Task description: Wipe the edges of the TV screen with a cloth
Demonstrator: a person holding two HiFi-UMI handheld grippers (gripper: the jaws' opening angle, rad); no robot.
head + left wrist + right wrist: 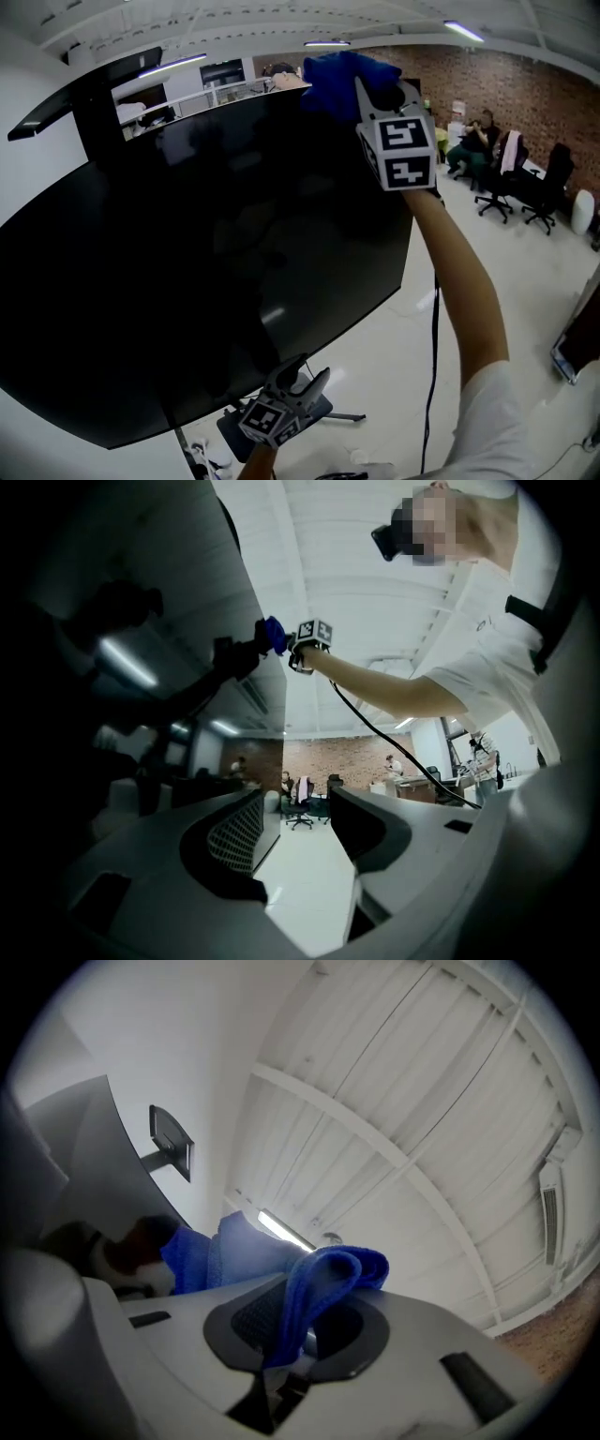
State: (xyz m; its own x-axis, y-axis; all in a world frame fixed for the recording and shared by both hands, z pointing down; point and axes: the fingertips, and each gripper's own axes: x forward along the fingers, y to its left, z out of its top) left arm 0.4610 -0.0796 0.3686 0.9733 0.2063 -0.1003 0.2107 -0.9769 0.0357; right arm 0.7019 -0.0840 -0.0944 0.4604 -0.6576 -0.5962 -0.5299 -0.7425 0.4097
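A large black TV screen (197, 253) fills most of the head view, tilted, with its top edge running toward the upper right. A blue cloth (339, 77) rests at the screen's top right corner, and my right gripper (361, 89) is shut on it, arm stretched out. In the right gripper view the blue cloth (314, 1283) is pinched between the jaws and bunches out to the left. My left gripper (302, 375) hangs below the screen's bottom edge, open and holding nothing. In the left gripper view the screen (112, 649) lies to the left, with the cloth (273, 635) far off.
A black cable (434, 328) hangs down beside my right arm. The TV stand's base (323, 412) sits on the white floor below the screen. Office chairs (511, 187) and seated people are at the far right by a brick wall. A black wall bracket (171, 1143) shows overhead.
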